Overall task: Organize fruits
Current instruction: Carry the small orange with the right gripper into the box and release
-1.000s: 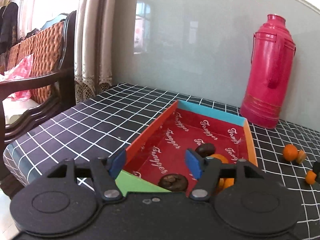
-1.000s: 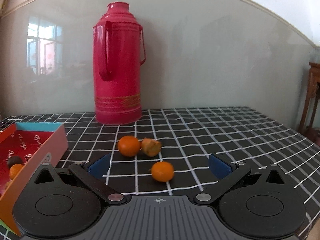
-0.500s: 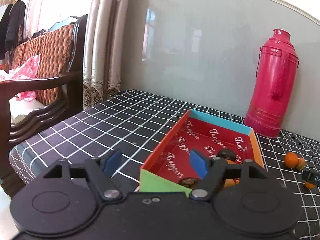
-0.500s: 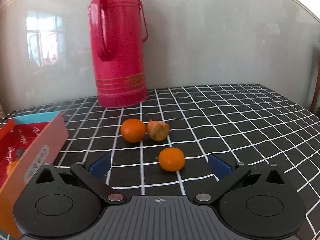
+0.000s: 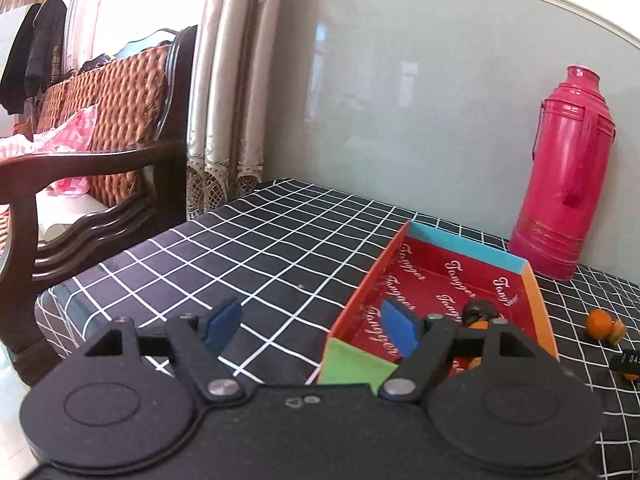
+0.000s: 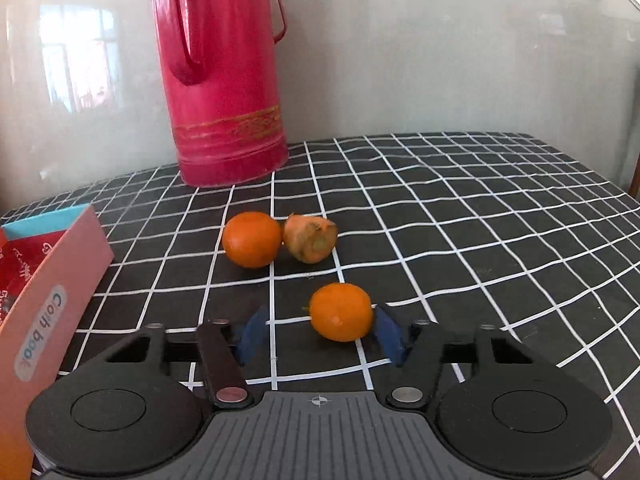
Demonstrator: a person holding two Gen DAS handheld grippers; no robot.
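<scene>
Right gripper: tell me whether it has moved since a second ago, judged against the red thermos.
Yes. The right gripper has come forward and down toward the table: the red thermos now looms larger, and the jaws are closing around the near orange.

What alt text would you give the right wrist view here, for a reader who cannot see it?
The right gripper is closing around a small orange on a black checked tablecloth; the right pad is at the fruit, the left pad still apart. Behind lie another orange touching a peeled piece, a red thermos, and a box at left.
</scene>
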